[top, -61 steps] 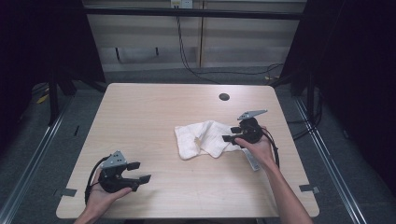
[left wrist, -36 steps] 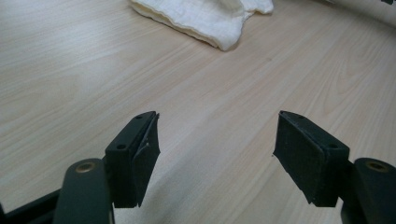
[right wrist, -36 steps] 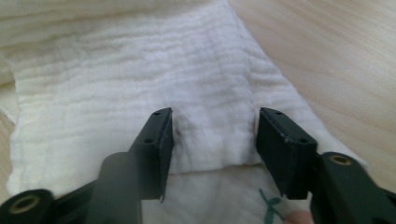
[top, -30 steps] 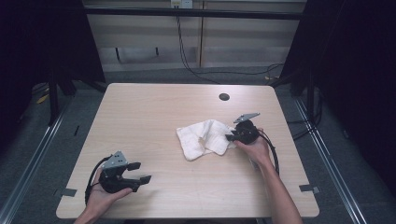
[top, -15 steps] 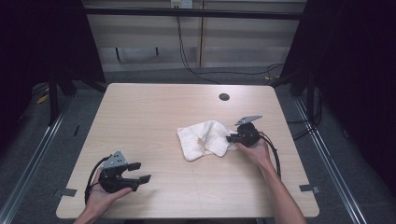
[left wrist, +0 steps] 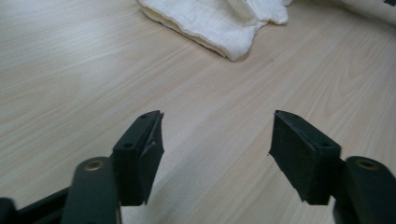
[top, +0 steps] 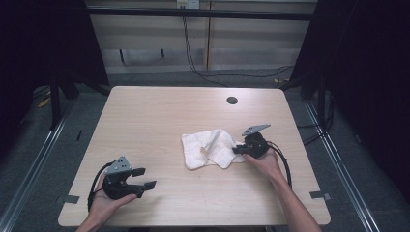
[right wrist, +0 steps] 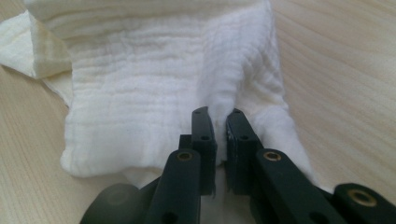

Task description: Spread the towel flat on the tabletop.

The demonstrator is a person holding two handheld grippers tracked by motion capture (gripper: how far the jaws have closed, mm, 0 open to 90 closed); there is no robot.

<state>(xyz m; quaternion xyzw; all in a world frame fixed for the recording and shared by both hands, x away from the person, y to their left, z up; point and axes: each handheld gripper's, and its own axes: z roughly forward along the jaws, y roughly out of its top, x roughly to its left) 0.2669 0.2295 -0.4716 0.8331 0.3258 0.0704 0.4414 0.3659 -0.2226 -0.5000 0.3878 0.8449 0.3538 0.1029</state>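
White cloth [top: 210,148] lies crumpled on the table [top: 159,116], well apart from the left gripper [top: 144,178] and up and to the right of it in the high view. Left gripper is held in the person's left hand [top: 104,203] near the front-left corner; its jaws stand wide apart with nothing between them, only bare wood. In the left gripper view the cloth's [left wrist: 219,21] folded near edge sits far ahead of the jaws, beyond the tips and clear of them. Right gripper [top: 238,150], held in the right hand [top: 268,164], sits at the cloth's right edge, pointing left into it. Its jaws have just been closing and now pinch a raised fold of the cloth [right wrist: 154,79] between the pads; the rest of the fabric spreads ahead and to the left of the right gripper's [right wrist: 218,122] tips. A cable trails back from the right gripper along the forearm.
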